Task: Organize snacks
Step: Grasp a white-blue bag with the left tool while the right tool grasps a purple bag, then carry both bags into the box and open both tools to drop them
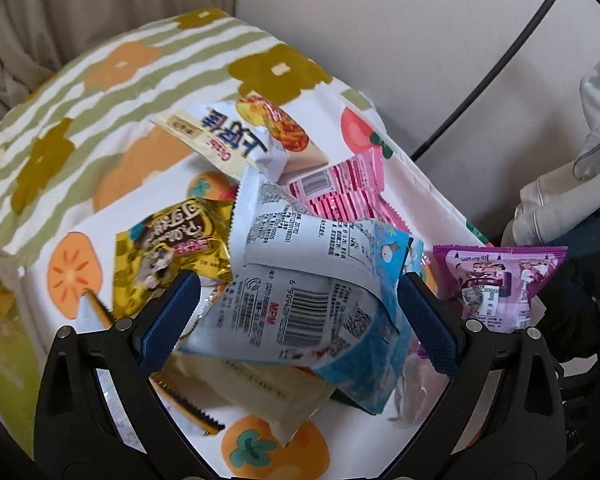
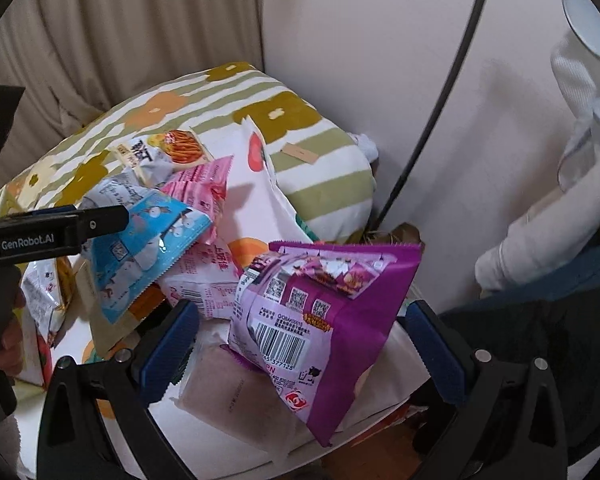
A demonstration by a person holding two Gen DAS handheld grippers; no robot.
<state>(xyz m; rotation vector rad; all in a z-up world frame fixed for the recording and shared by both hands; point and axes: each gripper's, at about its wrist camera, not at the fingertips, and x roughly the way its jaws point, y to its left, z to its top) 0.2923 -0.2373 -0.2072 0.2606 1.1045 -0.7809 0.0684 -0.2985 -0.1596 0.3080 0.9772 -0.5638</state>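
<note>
left gripper [image 1: 298, 312]: jaws wide, blue-and-white packet [image 1: 308, 280] sits between the pads, can't tell if they touch | right gripper [image 2: 300, 340]: also wide, purple packet [image 2: 324, 320] standing between fingers, looks lined up for a grab | rest of snack pile [image 1: 260, 184] heaped on persimmon-print bag [image 1: 72, 268], flowered cushion [image 1: 100, 92] behind

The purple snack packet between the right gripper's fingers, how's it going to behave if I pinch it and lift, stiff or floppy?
Likely floppy: the purple snack packet is thin film, already creased and puffed. Probably light for its size, mostly air. Its glossy surface may slip, so the open right gripper should probably close on the crimped edge rather than the pillowed middle.
</note>
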